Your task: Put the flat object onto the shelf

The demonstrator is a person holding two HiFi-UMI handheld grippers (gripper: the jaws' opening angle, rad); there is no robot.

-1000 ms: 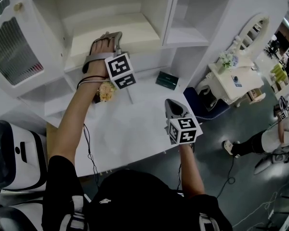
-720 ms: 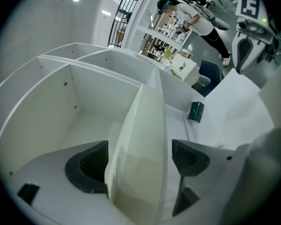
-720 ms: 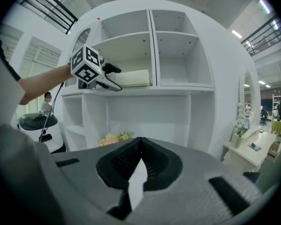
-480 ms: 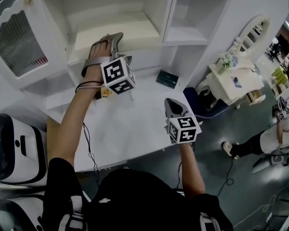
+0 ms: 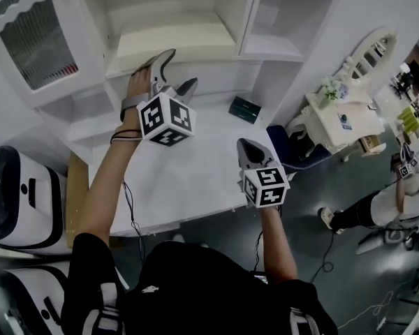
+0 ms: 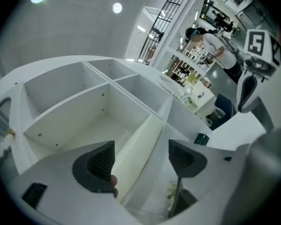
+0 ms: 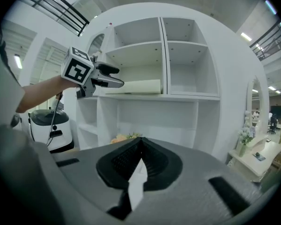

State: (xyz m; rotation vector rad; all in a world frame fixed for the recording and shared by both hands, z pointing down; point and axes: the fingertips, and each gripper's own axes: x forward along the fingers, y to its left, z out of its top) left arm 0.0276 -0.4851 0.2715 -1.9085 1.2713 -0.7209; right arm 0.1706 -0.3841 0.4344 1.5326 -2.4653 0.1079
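Observation:
The flat object, a cream board point(image 5: 174, 37), lies on the middle shelf of the white cabinet point(image 5: 258, 47); it also shows in the right gripper view point(image 7: 133, 86) and in the left gripper view point(image 6: 140, 158). My left gripper point(image 5: 176, 72) hovers level just in front of that shelf's edge, open, with nothing between its pads point(image 6: 100, 161). Its jaws have just been closing a little. My right gripper point(image 5: 250, 152) is held over the white desk point(image 5: 188, 180), apart from the shelf, with its jaws together point(image 7: 139, 161) and nothing in them.
A dark green box point(image 5: 244, 109) lies on the desk near the cabinet's foot. Flowers point(image 7: 124, 137) sit at the desk's back. White machines point(image 5: 21, 201) stand at the left, a dressing table point(image 5: 335, 121) at the right, and a person point(image 5: 377, 208) beyond it.
My left gripper has drawn back from the shelf edge and rolled, leaving the cream board on the shelf. The right gripper has shifted only slightly.

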